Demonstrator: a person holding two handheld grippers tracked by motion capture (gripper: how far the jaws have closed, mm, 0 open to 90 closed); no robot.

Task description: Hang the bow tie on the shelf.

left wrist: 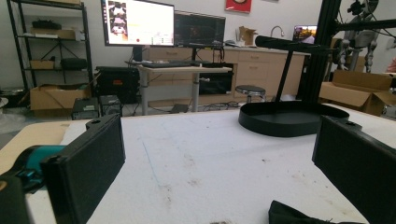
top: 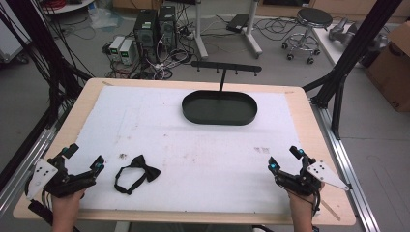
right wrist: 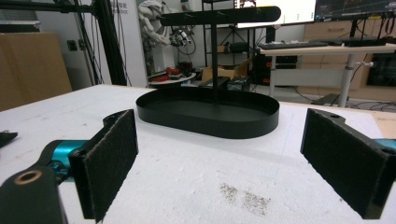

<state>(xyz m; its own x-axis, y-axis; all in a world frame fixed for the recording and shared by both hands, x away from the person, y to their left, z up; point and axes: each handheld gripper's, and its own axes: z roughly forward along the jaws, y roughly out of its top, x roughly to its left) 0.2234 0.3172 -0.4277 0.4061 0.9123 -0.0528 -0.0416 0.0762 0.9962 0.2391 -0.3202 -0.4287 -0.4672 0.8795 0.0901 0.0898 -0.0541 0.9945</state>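
Surface: one wooden table topped with a white foam sheet, scuffed, with brownish specks near centre and a darker smudge toward 4 o'clock. Grey floor all round, black frame posts left and right.

Room, past 12 o'clock: cables on the floor, two black computer towers, two small pale boxes beside them, one round stool, one cardboard box at the right edge. In the left gripper view I see two monitors on a desk.

On the sheet: one black oval tray at 12 o'clock, with a post and a crossbar rising behind it. One black bow tie at 7 o'clock, flat, strap looped.

Two grippers. Left gripper at 8 o'clock, jaws wide, nothing between them, the bow tie just to its right. Right gripper at 4 o'clock, jaws wide apart, empty, well apart from the bow tie.
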